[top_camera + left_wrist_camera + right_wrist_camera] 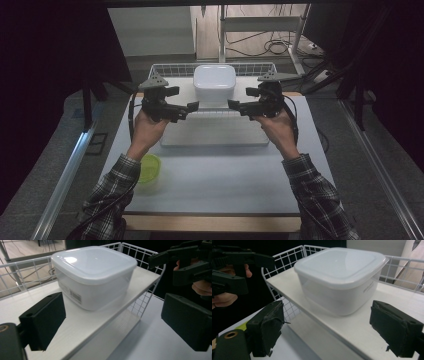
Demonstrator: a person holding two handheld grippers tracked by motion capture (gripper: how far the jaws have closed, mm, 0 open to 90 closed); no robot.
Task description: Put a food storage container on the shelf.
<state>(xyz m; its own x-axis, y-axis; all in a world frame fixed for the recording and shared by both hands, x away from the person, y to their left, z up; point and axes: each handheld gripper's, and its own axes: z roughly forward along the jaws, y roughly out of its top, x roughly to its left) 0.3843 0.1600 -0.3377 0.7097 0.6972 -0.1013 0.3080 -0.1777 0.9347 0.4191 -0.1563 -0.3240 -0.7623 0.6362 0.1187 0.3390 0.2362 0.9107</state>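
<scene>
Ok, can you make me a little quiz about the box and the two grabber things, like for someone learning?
1. True or false: the white lidded box sits on the top shelf of the wire rack.
2. What does the left gripper hold? A) the box B) a green bowl C) nothing
3. What colour is the bowl near the person's left sleeve?

Key: 1 true. 2 C: its jaws stand open and apart from the box, like those of the right gripper. 3 green.
</scene>
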